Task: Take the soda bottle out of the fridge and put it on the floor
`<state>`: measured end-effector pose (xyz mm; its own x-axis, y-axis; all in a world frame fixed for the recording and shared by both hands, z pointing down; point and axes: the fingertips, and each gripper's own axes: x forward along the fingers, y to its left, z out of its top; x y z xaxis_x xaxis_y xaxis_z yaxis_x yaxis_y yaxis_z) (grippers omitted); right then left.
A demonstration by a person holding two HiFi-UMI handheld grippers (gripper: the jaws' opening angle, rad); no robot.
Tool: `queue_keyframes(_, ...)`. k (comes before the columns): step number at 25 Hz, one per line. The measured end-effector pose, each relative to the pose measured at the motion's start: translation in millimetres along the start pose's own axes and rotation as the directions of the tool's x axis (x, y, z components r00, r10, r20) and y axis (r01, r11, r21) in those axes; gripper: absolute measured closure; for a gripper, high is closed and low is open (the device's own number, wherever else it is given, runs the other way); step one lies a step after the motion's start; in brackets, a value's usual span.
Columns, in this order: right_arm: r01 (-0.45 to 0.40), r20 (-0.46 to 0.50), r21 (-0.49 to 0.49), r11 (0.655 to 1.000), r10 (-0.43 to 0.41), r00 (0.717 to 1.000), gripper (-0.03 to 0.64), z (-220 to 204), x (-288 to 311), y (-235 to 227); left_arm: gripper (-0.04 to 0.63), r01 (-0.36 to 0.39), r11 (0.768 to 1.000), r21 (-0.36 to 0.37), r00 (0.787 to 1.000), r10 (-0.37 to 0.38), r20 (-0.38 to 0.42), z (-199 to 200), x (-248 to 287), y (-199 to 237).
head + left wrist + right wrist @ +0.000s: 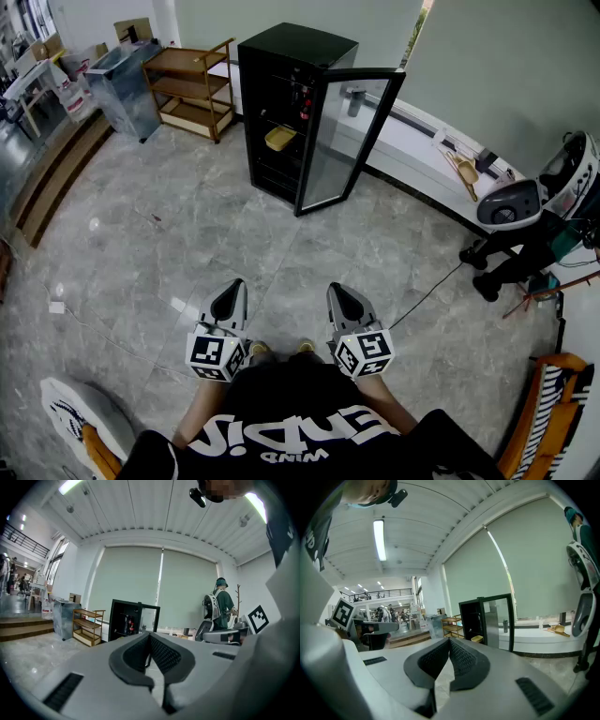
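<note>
Soda bottle [130,625], dark w/ red label, upright in fridge [300,47]; L claw [234,287] & R claw [337,291] closed, empty.

Two tongs, the left tongs [234,289] and the right tongs [338,291], each carry one marker cube [217,356], two cubes in all. Ahead of them stands one black fridge [295,47] with one glass door [342,141]. Inside it are one yellow container [279,139] and what look like two red-labelled bottles [128,623]; their exact count is hard to tell. Ahead and left of the left tongs are one wooden rack [192,86] with three shelves and one grey bin [122,80].
</note>
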<state>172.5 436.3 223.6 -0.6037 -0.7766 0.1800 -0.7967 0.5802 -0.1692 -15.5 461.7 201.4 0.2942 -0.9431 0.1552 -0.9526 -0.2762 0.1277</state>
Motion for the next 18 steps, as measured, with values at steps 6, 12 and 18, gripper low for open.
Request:
queue_keyframes(6, 0.016, -0.003, 0.007, 1.000, -0.016, 1.000, 0.595, 1.0, 12.0, -3.5, 0.589, 0.003, 1.000, 0.005, 1.000, -0.003, -0.008, 1.9, 10.3, 8.6)
queue_keyframes(12, 0.027, -0.002, 0.017, 0.999, -0.027, 1.000, 0.594, -5.7, 32.2, 15.2, 0.589, 0.030, 0.999, 0.017, 0.999, -0.030, -0.016, -1.3, 10.5, 32.5)
queue_keyframes(18, 0.048, -0.003, -0.027, 0.999, -0.048, 0.999, 0.594, -11.8, 48.6, 29.4, 0.589, 0.079, 0.996, 0.051, 0.997, -0.078, -0.016, -2.6, 19.3, 47.9)
